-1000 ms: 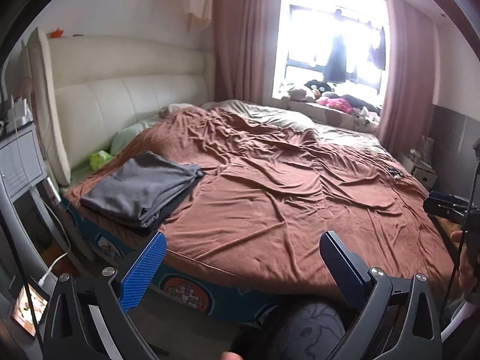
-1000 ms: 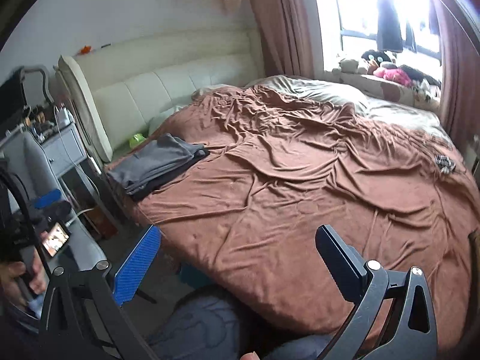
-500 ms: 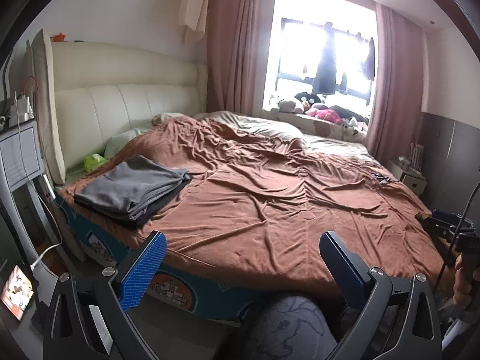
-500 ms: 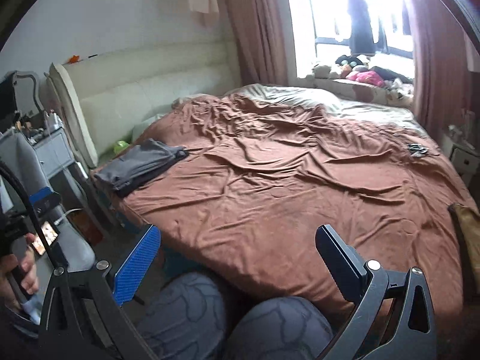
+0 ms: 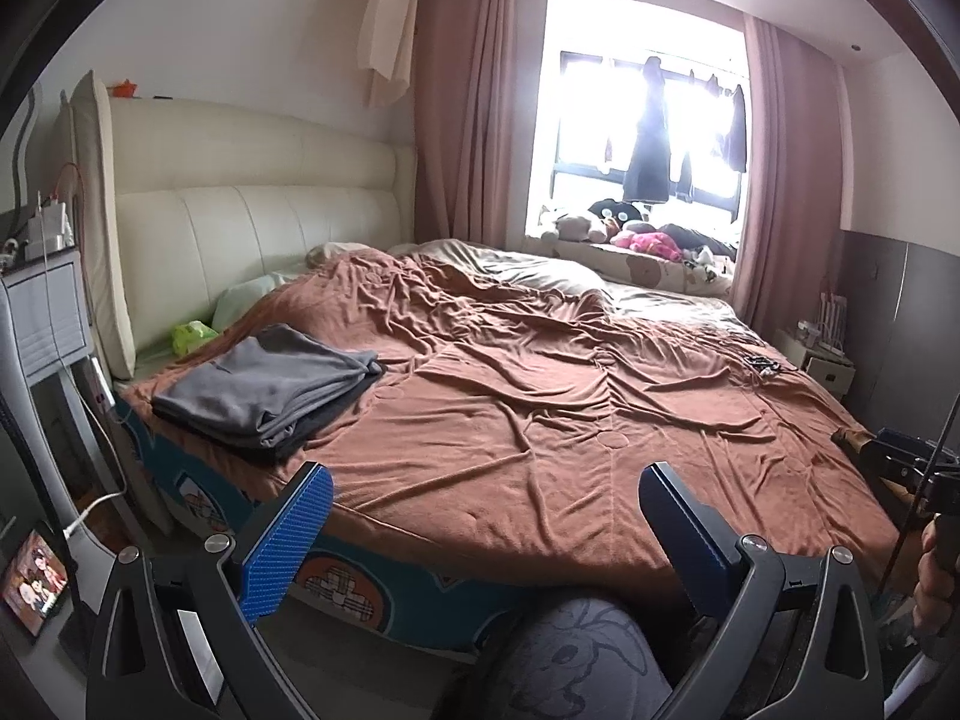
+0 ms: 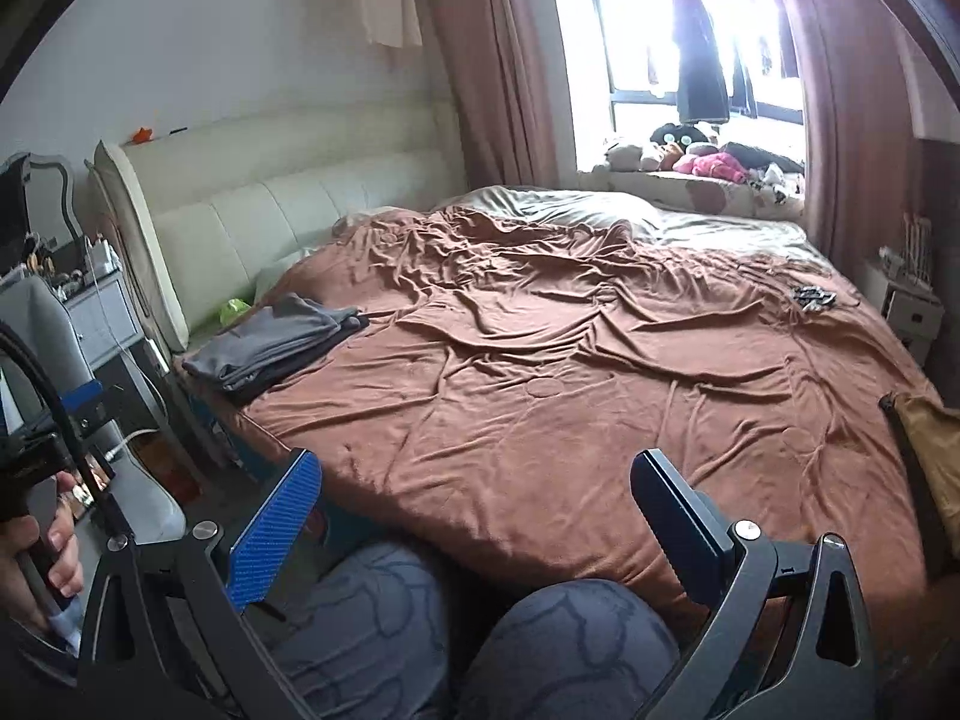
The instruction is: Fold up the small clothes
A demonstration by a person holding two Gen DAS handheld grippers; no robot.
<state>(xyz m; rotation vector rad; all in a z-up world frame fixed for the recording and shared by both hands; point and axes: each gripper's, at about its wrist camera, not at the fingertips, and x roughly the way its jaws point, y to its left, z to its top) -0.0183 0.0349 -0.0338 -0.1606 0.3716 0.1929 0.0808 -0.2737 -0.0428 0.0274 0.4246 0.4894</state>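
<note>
Ahead and to the left of both claws, near the bed's head corner, lies the grey folded stack [image 5: 264, 381], well apart from either set of fingers. My left gripper [image 5: 480, 531] is released, jaws spread wide with nothing between them but the brown blanket [image 5: 540, 408] beyond; my right gripper [image 6: 474, 516] is just as open and just as empty. Both hover off the near edge of the bed, above the person's knees [image 6: 468, 636].

From the left claw the stack sits up and to the left, its long axis running diagonally from the near bed edge away toward the middle of the bed. From the right claw it is farther off and more sharply leftward, so I judge the left hand the nearer one for any reach to it.

I see no loose, unfolded small garment on the blanket between the claws; a tan cloth [image 6: 924, 450] shows at the right claw's far right edge, but I cannot tell what it is.
</note>
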